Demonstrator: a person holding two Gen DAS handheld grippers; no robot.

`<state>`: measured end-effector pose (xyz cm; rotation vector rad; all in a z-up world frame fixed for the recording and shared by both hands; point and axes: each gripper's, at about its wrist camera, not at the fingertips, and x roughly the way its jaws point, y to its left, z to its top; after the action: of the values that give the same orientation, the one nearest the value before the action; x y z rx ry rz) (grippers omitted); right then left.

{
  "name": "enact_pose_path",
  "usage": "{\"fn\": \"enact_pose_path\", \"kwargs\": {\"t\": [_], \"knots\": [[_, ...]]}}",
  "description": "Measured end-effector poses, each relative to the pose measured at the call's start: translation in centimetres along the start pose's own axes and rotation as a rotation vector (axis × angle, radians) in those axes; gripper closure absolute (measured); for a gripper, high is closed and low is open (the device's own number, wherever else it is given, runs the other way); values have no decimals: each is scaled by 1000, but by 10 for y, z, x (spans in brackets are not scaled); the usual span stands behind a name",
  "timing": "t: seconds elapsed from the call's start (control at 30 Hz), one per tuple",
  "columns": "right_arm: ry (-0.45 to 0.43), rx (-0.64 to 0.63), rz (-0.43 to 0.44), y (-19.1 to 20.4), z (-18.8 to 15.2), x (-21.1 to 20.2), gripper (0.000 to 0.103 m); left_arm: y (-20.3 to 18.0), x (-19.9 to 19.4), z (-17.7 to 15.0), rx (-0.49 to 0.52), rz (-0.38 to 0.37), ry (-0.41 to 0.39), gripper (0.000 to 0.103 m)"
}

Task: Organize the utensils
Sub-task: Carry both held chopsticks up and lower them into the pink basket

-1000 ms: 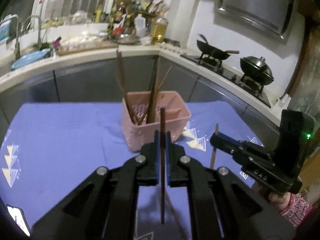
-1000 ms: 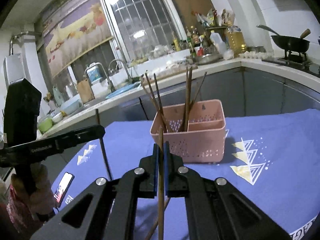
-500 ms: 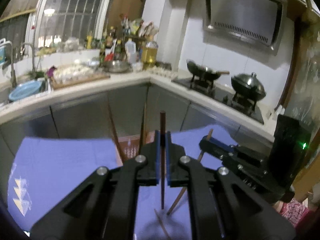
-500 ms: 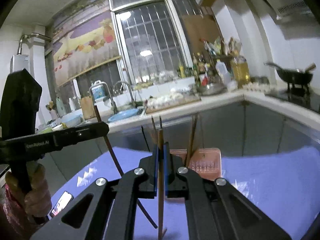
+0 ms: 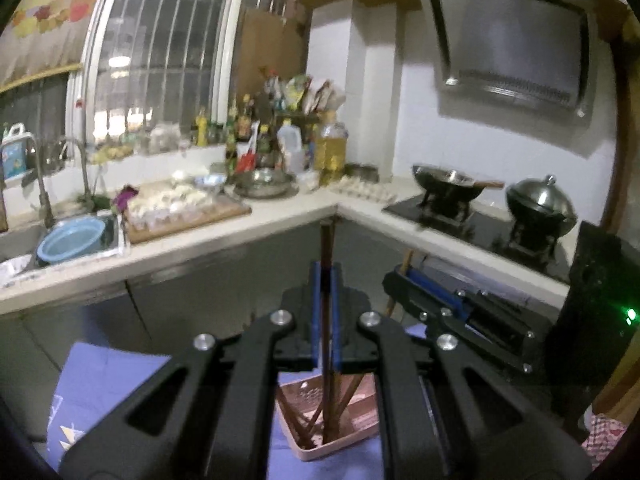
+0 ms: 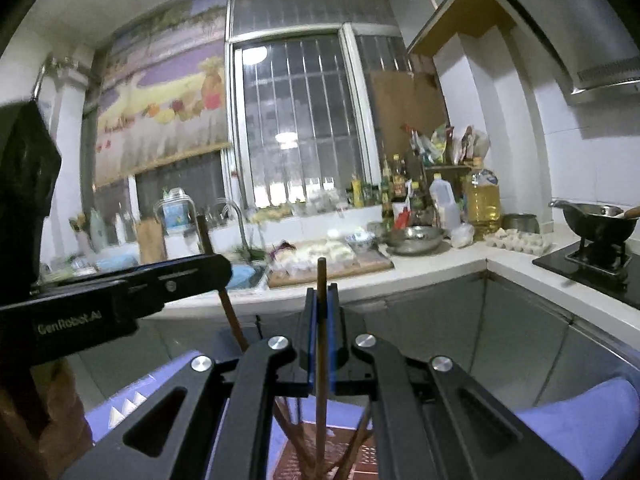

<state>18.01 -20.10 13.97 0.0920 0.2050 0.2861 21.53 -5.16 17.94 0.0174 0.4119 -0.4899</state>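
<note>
Both grippers have tilted up and come over the basket since a second ago; back then the pink basket stood well ahead of me on the purple cloth, and now it sits low in both views, right under the fingers, with the kitchen counter and window filling the upper half.

Largest first: the worktop (image 5: pixel 100 380) under its purple cloth carries the pink utensil basket (image 5: pixel 320 446), which I cannot place against the worktop's edges from this angle; several brown chopsticks already lean inside it, so I judge a good part of the sorting done.

My left gripper (image 5: pixel 325 312) is closed tight on one dark chopstick (image 5: pixel 327 248), held upright, its lower end reaching down into the basket; my right gripper (image 6: pixel 320 328) is likewise clamped on a second chopstick (image 6: pixel 321 280), also upright, tip down among the sticks in the basket (image 6: pixel 360 456).

What is left, as I read it: release both sticks so they drop in; whether more utensils wait on the cloth I cannot tell, since little of it shows.
</note>
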Motion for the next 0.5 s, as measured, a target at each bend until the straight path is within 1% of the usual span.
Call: {"fn": "enact_pose_path", "kwargs": {"t": [0.2, 0.27, 0.3, 0.33, 0.4, 0.5], "knots": [[124, 15, 1, -5, -50, 31, 98, 12, 52, -49, -25, 20, 157, 99], [150, 34, 8, -7, -60, 33, 98, 12, 59, -62, -31, 19, 183, 99], [159, 45, 9, -9, -64, 34, 98, 11, 60, -68, -26, 24, 190, 99], [157, 49, 5, -9, -64, 33, 98, 9, 60, -72, -19, 36, 179, 99], [143, 56, -3, -7, -67, 27, 98, 5, 55, -79, 7, 79, 155, 99], [142, 96, 6, -7, -70, 18, 96, -1, 50, -88, 19, 130, 163, 97]]}}
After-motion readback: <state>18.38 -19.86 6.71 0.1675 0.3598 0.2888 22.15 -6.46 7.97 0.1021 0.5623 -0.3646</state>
